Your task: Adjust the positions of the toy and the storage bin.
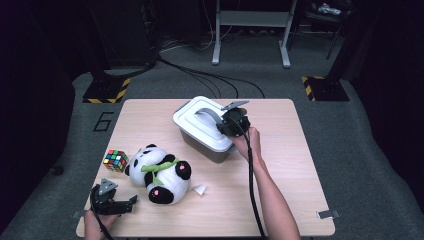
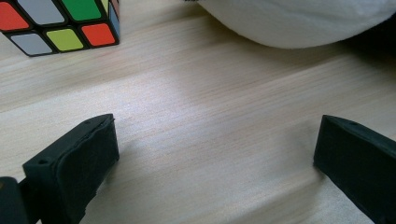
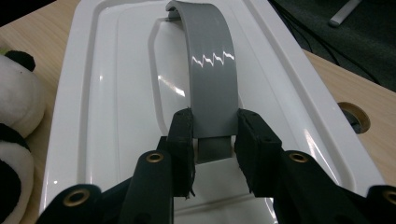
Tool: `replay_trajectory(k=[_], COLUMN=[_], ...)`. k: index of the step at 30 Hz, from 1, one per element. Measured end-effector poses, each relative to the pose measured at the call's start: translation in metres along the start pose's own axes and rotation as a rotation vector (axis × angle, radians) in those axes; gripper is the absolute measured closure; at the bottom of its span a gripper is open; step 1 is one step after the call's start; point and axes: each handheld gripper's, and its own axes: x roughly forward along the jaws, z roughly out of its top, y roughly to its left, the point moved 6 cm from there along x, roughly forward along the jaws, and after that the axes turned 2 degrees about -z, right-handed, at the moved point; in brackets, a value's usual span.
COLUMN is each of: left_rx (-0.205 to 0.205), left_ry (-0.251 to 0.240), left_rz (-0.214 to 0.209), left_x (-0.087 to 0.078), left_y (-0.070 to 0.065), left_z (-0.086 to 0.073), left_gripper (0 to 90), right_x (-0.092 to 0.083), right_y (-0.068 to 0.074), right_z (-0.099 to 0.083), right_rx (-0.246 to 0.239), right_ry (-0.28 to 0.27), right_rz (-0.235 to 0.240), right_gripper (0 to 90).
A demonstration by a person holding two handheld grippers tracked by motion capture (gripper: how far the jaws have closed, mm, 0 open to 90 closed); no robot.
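Note:
A grey box with a white lid (image 1: 202, 123) stands at the table's far middle. Its grey arched handle (image 3: 211, 70) is raised, and my right gripper (image 3: 214, 133) is shut on the handle's near end, one pad on each side; in the high view this right gripper (image 1: 234, 121) sits over the lid's right edge. A plush panda (image 1: 161, 173) lies on its back at the left. A colour cube (image 1: 116, 160) sits just left of it. My left gripper (image 1: 126, 204) rests open on the table near the front left corner, its jaws wide apart with bare wood between them (image 2: 215, 140).
The cube's corner (image 2: 60, 23) and the panda's white fur (image 2: 299, 21) lie just beyond the left gripper's jaws. A small white tag (image 1: 199, 189) lies by the panda. A round hole (image 3: 354, 115) is in the table right of the box. The table's right half is bare wood (image 1: 295, 165).

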Motion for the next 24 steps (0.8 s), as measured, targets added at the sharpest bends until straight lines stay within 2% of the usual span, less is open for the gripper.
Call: replay_trajectory(k=[5,12,18,20,24], left_rx=[-0.003,-0.003,-0.003,-0.002,-0.001], left_ry=[0.002,0.003,0.003,0.002,0.001], left_rz=[0.000,0.000,0.000,0.000,0.000], left_x=[0.000,0.000,0.000,0.000,0.000], left_y=[0.000,0.000,0.000,0.000,0.000], left_z=[0.000,0.000,0.000,0.000,0.000], left_gripper=[0.0,0.0,0.0,0.0,0.0], right_x=[-0.006,-0.013,-0.019,-0.022,-0.023], right_y=[-0.001,0.001,0.003,0.003,0.002], right_z=[-0.005,-0.011,-0.015,-0.018,-0.018], right_rx=[-0.002,0.036,0.046,0.063,0.061], right_ry=[0.008,0.016,0.022,0.025,0.031], right_rz=[-0.010,-0.019,-0.026,-0.020,-0.003], right_gripper=[67.3,67.2,67.2,67.0,66.1])
